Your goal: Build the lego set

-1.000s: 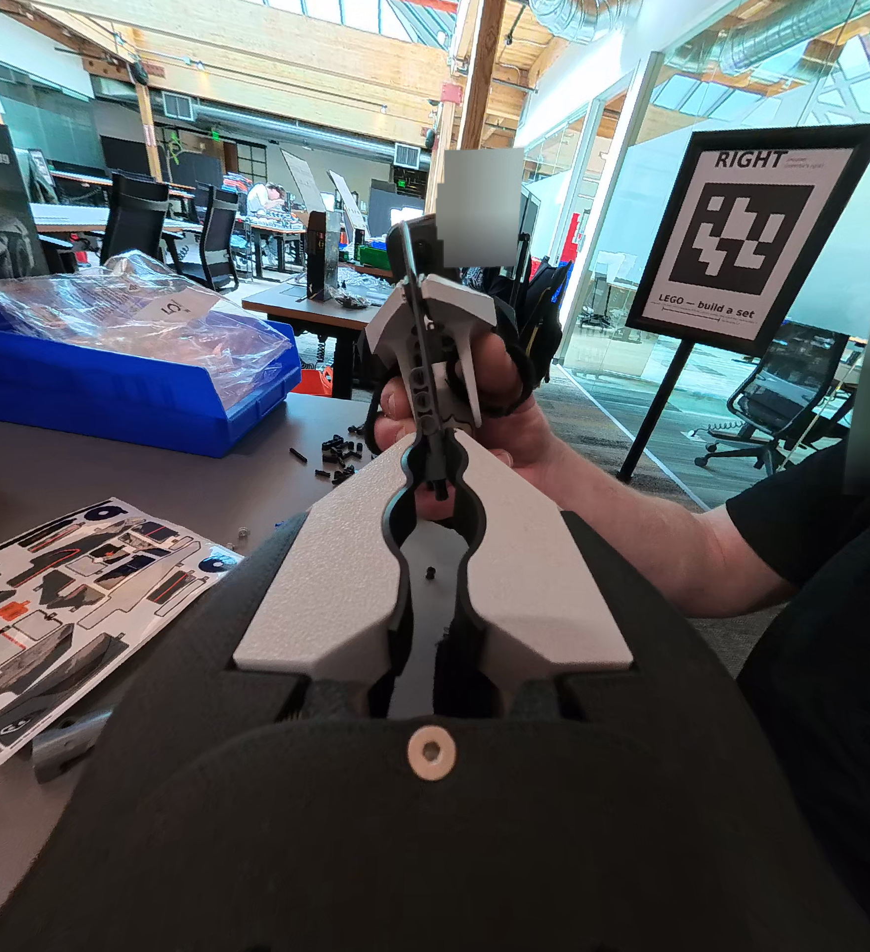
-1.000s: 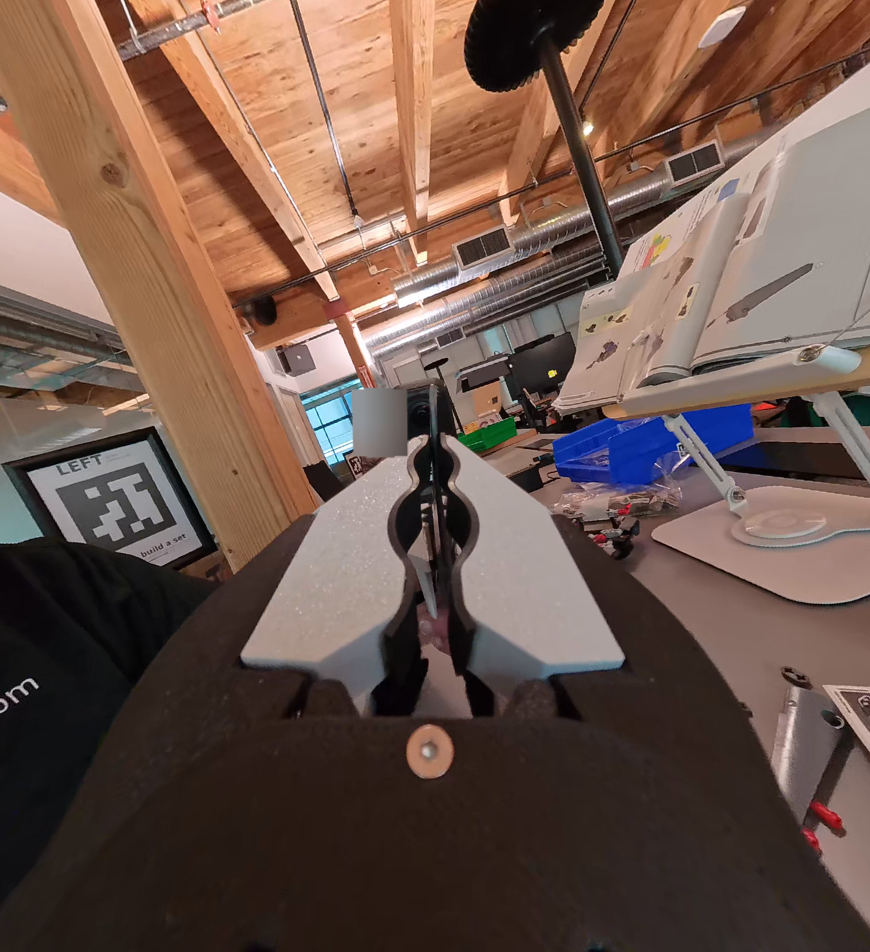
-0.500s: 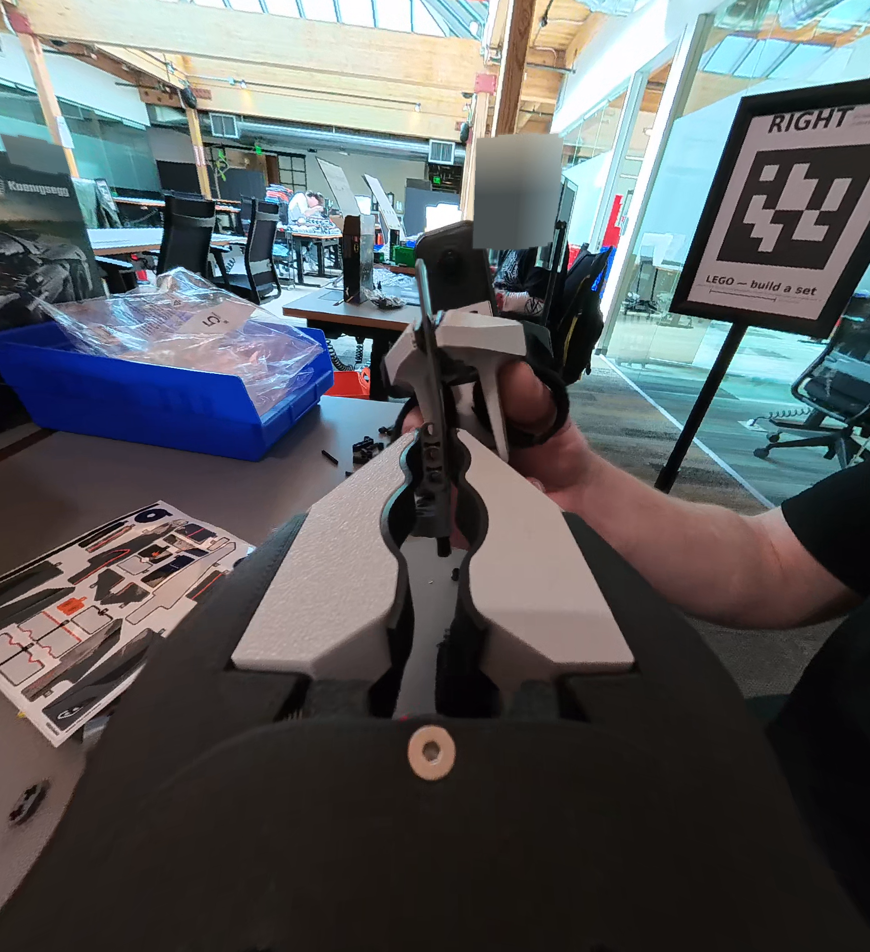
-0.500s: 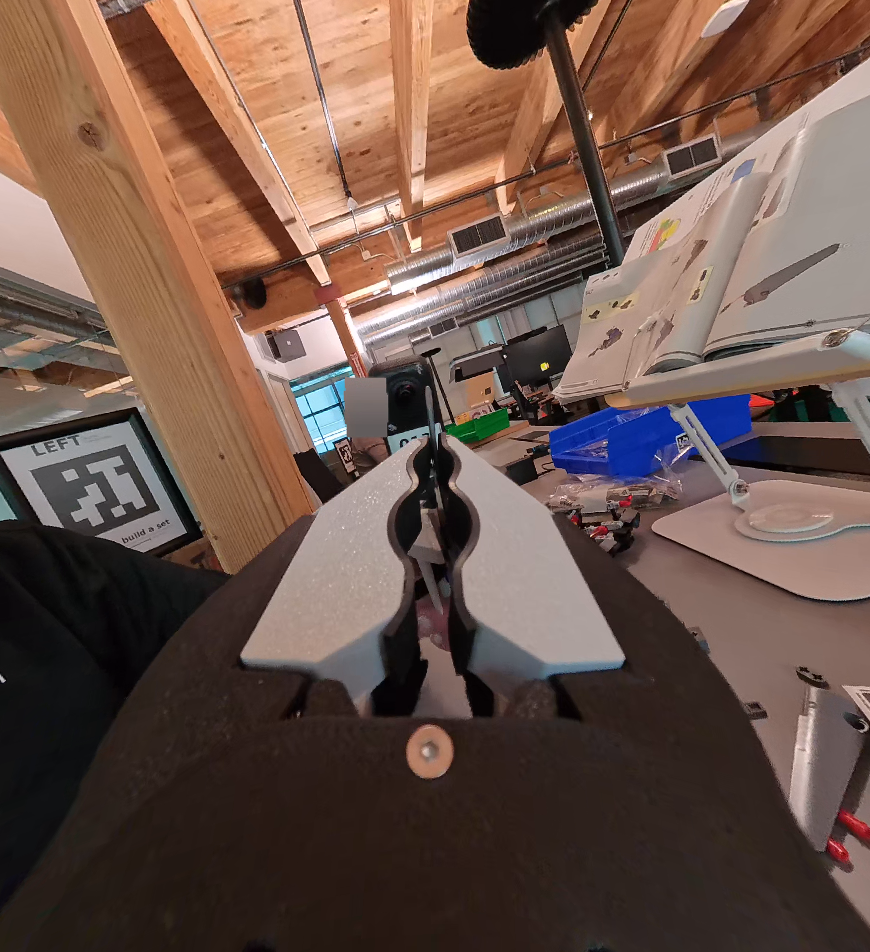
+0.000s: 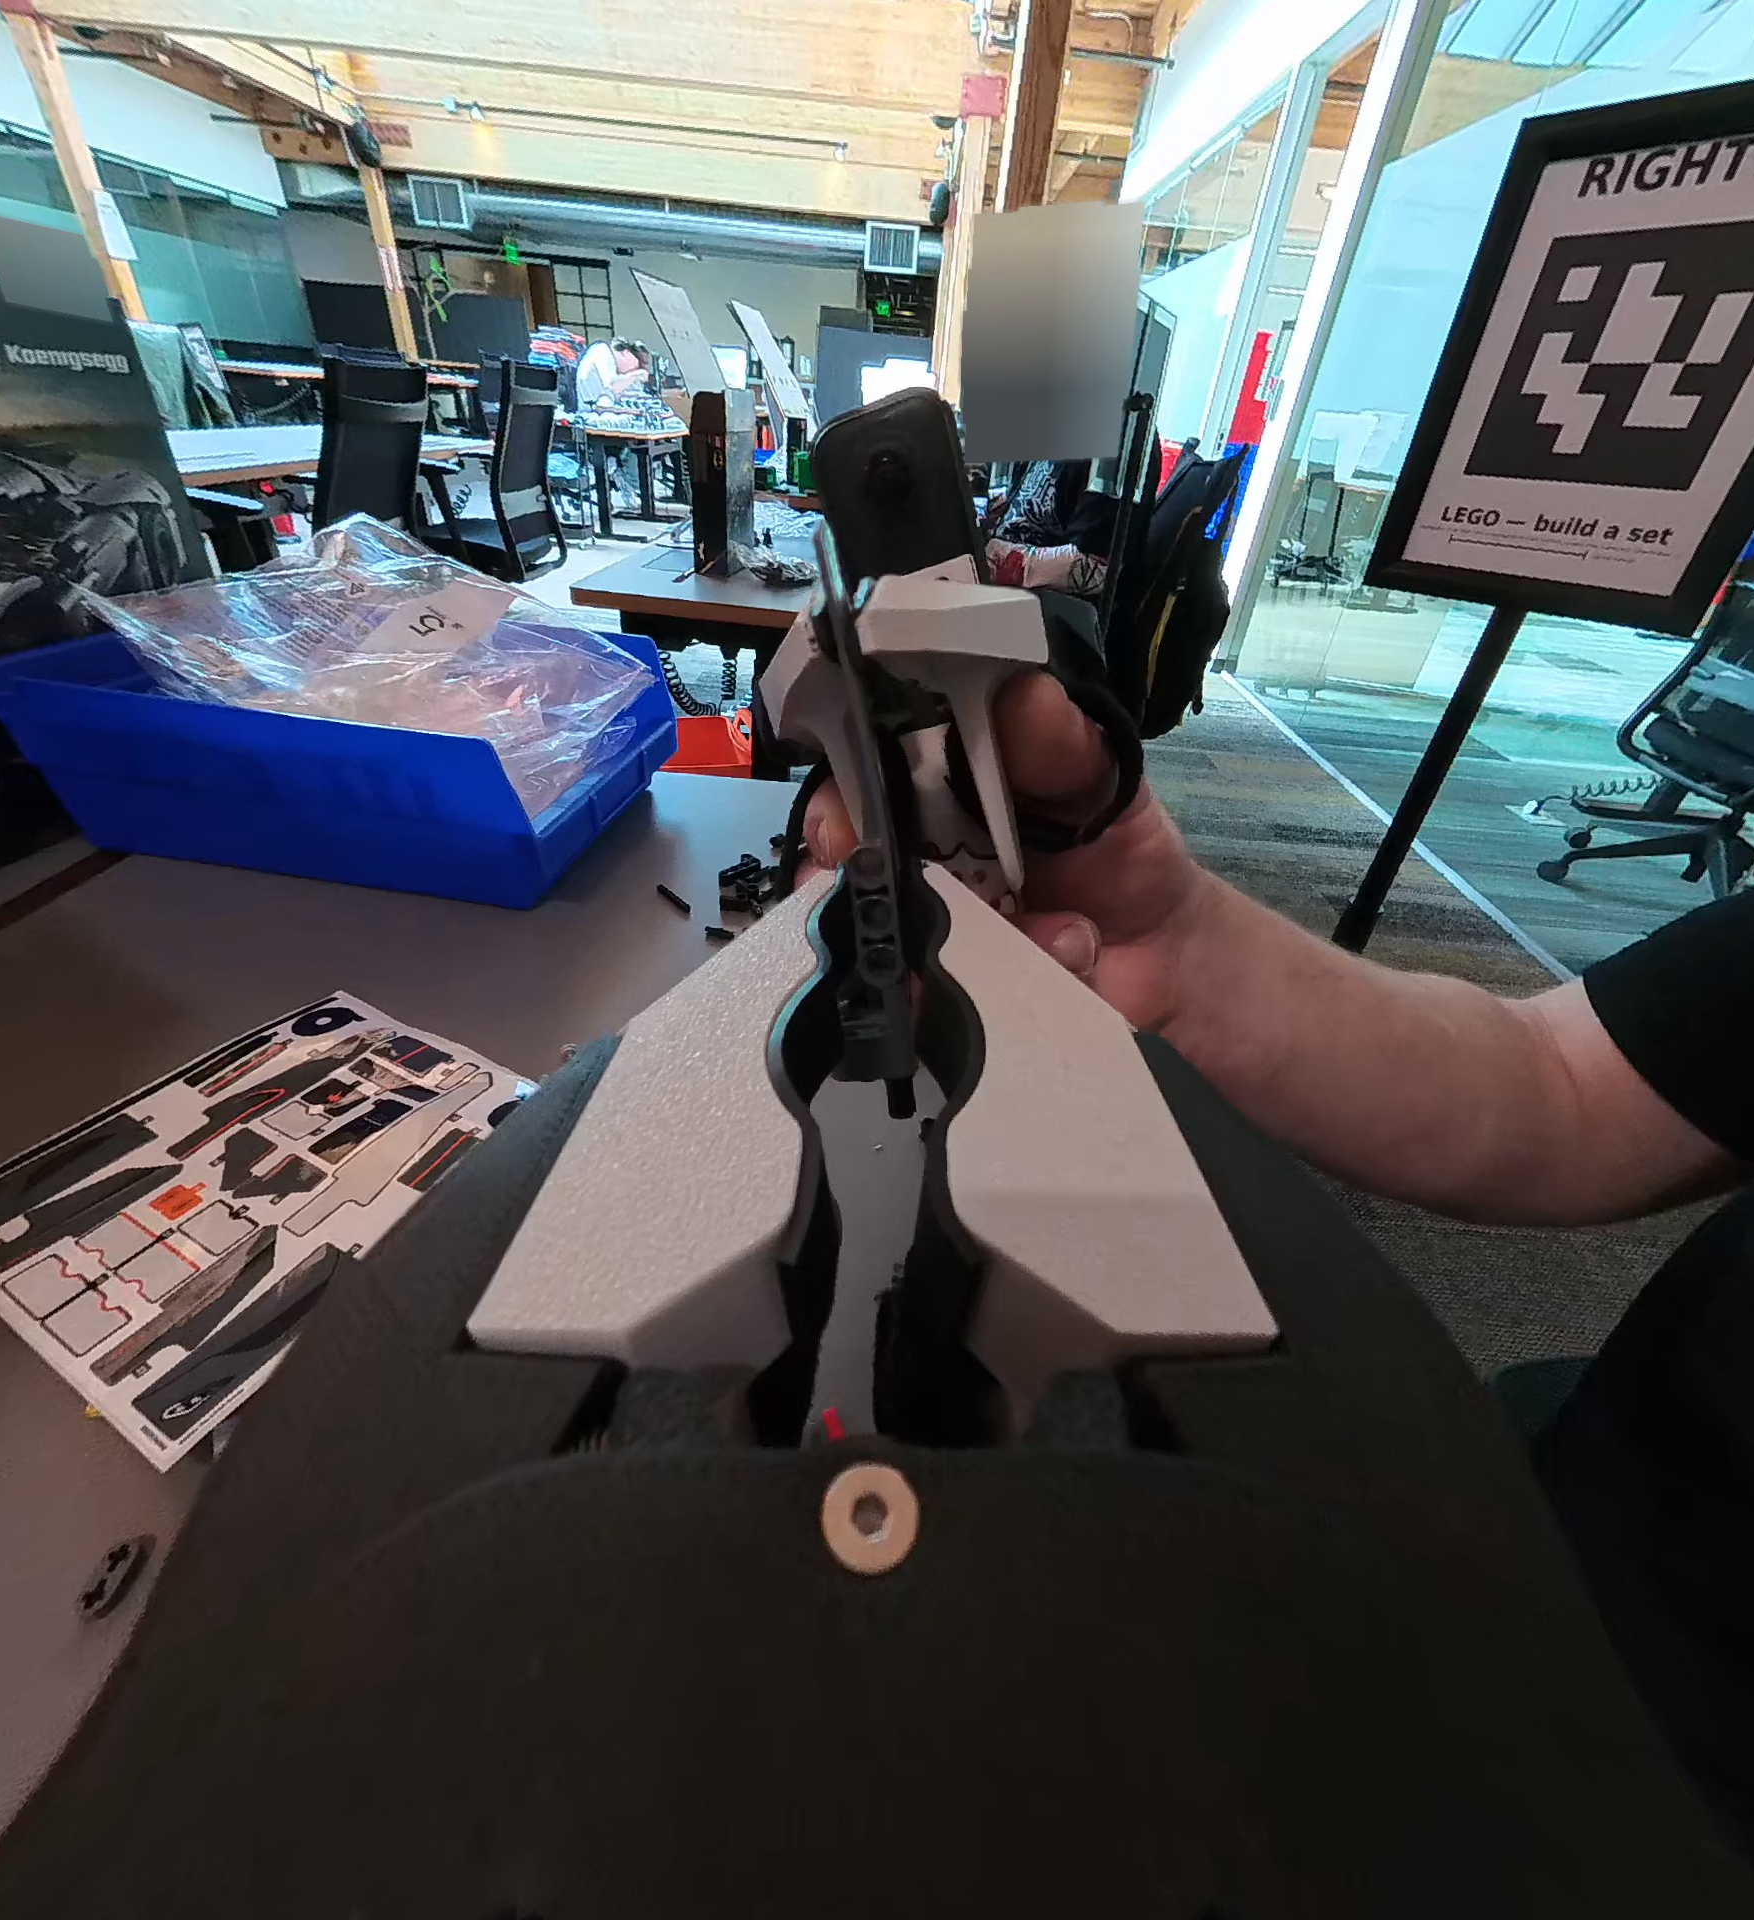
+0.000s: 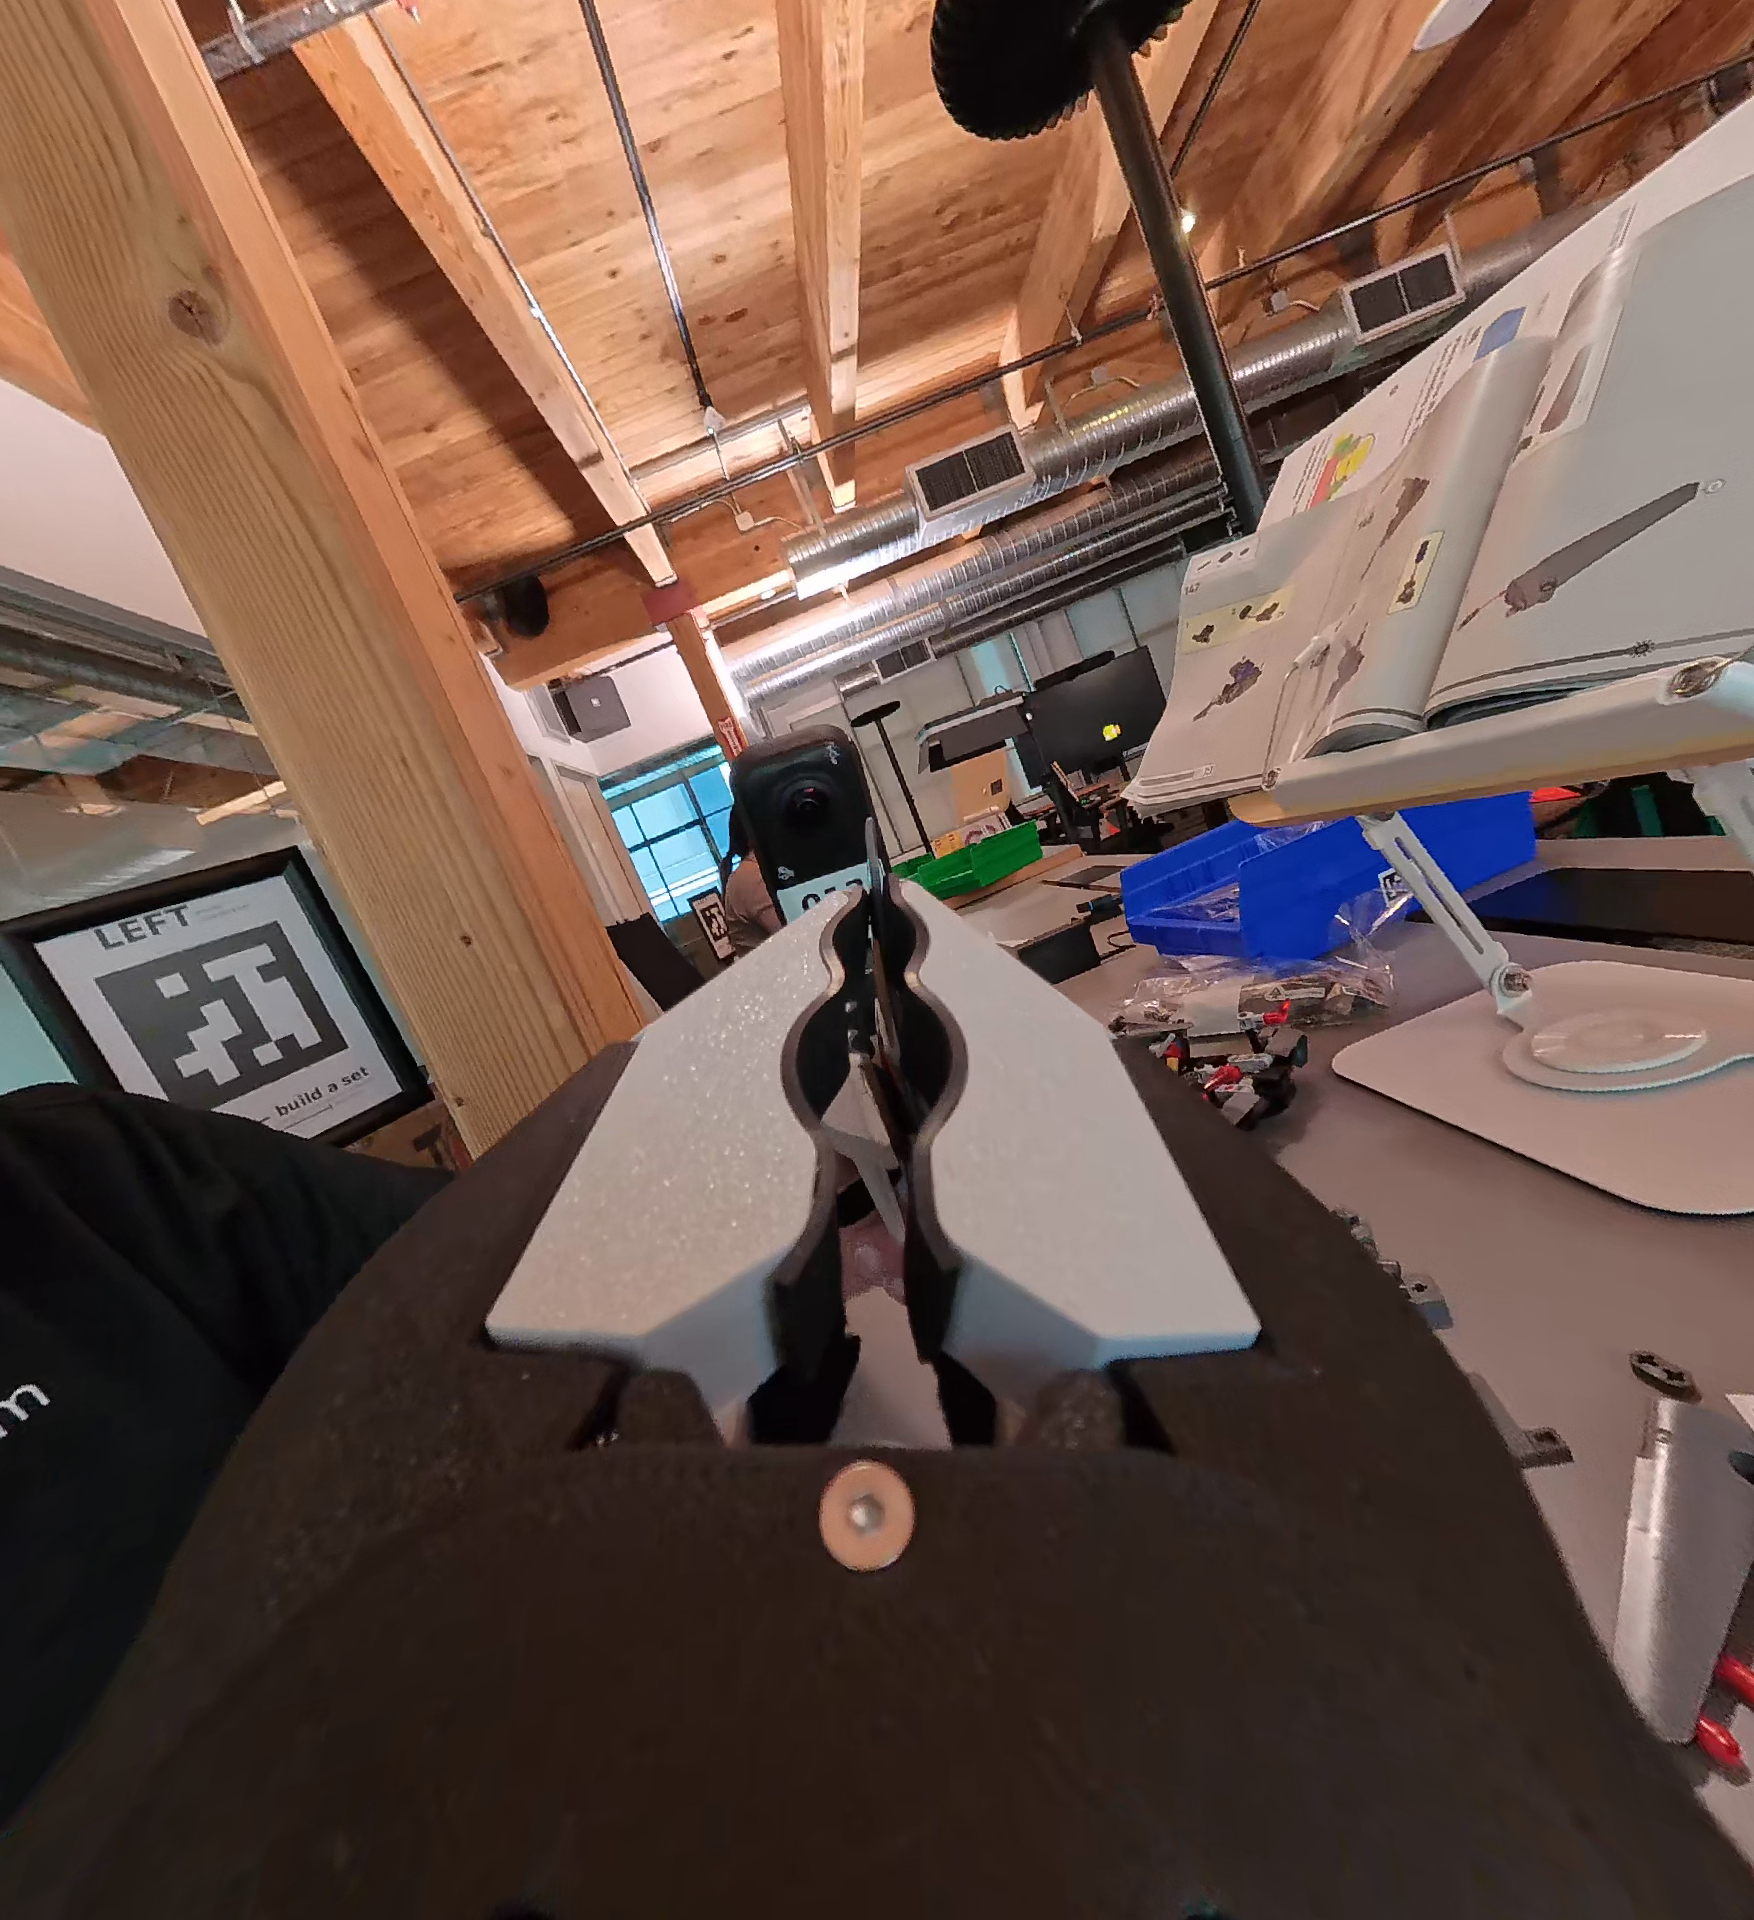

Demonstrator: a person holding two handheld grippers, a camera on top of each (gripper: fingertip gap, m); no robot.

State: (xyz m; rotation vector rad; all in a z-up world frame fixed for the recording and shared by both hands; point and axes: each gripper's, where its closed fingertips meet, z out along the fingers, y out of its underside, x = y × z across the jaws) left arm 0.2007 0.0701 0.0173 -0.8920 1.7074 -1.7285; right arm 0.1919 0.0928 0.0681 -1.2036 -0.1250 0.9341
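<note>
Left wrist view: left gripper (image 5: 878, 997) clamps a grey beam (image 5: 871, 914) at frame centre; right gripper (image 5: 888, 675) grips its upper end. Right wrist view: right gripper (image 6: 878, 925) seems clenched on the beam (image 6: 883, 940), seen edge-on at centre

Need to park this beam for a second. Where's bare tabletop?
Bare grey table lies between the blue bin and the sticker sheet. Crowded: loose black pins by the bin's corner, and bagged parts left of the book stand's base.

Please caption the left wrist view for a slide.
Both grippers, left and right, clamp one dark grey beam above the table.
</note>
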